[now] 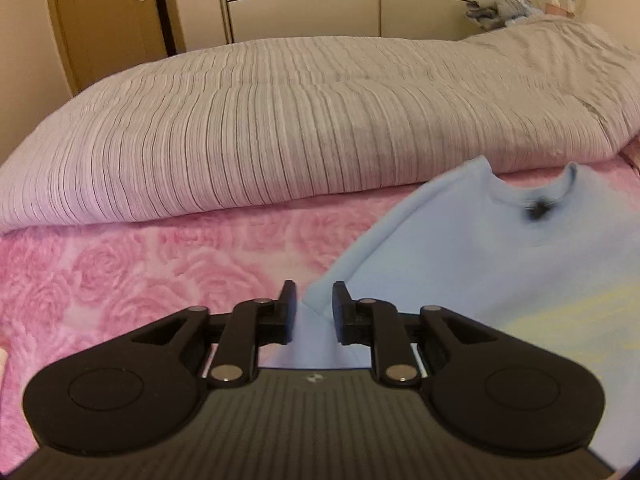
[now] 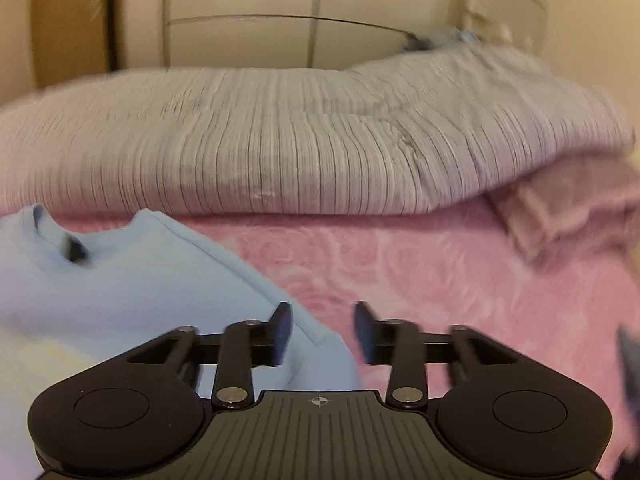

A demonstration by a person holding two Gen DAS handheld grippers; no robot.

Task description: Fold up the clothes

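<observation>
- Fingers of the left gripper (image 1: pixel 314 312) stand slightly apart, the left sleeve end of a pale blue T-shirt (image 1: pixel 500 264) lying between them; actual pinching cannot be told.
- Right gripper (image 2: pixel 322 334) is wider open, its left finger (image 2: pixel 282 332) over the other sleeve.
- T-shirt lies flat on a pink rose-patterned blanket (image 2: pixel 440 280), collar toward a striped duvet (image 1: pixel 260 128).

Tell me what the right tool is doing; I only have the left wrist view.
Observer: The right tool is open over the light blue shirt's sleeve edge, nothing pinched.
Operator: State what lies right of that sleeve.
Observer: Bare pink rose blanket, then a rumpled pinkish fold under the striped duvet's corner.
Operator: Report the focus.
Observer: The right view is motion-blurred, worst at its right edge.
</observation>
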